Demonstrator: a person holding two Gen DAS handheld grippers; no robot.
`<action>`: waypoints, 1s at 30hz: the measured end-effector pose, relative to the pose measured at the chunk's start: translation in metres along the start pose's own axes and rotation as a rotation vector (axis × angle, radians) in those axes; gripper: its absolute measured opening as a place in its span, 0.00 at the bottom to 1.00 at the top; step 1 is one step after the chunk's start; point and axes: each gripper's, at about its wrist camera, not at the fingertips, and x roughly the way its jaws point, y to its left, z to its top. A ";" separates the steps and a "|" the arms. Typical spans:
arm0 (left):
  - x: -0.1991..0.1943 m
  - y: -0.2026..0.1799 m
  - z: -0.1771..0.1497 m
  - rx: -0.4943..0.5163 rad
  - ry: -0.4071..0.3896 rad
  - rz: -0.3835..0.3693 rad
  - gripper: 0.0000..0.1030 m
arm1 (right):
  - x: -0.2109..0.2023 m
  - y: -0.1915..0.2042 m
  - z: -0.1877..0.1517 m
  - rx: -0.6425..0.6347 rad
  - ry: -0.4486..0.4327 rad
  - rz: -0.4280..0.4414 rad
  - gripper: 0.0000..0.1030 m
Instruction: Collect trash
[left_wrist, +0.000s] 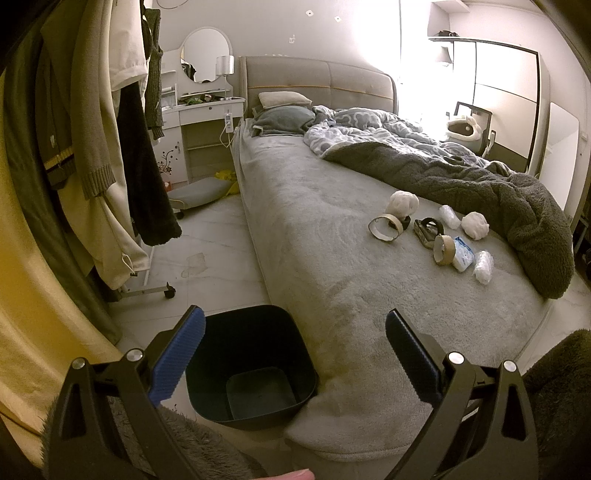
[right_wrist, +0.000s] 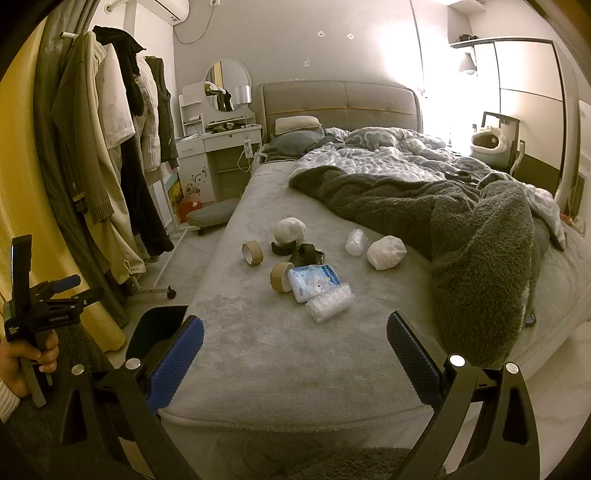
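A pile of trash lies on the grey bed (right_wrist: 258, 350): two white crumpled wads (right_wrist: 290, 229) (right_wrist: 386, 252), cardboard tape rolls (right_wrist: 252, 253) (right_wrist: 280, 277), a blue-white tissue pack (right_wrist: 314, 284), clear bubble-wrap pieces (right_wrist: 330, 302) (right_wrist: 356, 242) and dark scraps (right_wrist: 304, 253). The same pile shows in the left wrist view (left_wrist: 436, 232). A dark empty bin (left_wrist: 251, 362) stands on the floor at the bed's near corner, its edge also in the right wrist view (right_wrist: 155, 328). My left gripper (left_wrist: 295, 362) is open and empty above the bin. My right gripper (right_wrist: 295, 363) is open and empty over the bed's near end.
A rumpled dark blanket (right_wrist: 461, 240) and patterned duvet (right_wrist: 369, 158) cover the bed's right side. A rolling clothes rack (left_wrist: 110, 147) with hanging coats stands on the left. A white dressing table (right_wrist: 218, 147) and low stool (right_wrist: 212, 214) stand beside the headboard. A wardrobe (left_wrist: 491, 96) is at the back right.
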 end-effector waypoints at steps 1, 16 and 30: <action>0.000 0.000 0.000 0.001 0.000 0.000 0.97 | 0.000 0.000 -0.001 -0.001 0.000 0.000 0.97; 0.000 0.000 0.000 -0.003 0.000 0.002 0.97 | 0.000 0.000 0.001 0.002 0.002 0.001 0.97; -0.002 0.002 0.012 -0.003 -0.052 -0.093 0.96 | 0.016 0.009 0.005 -0.064 0.079 -0.010 0.97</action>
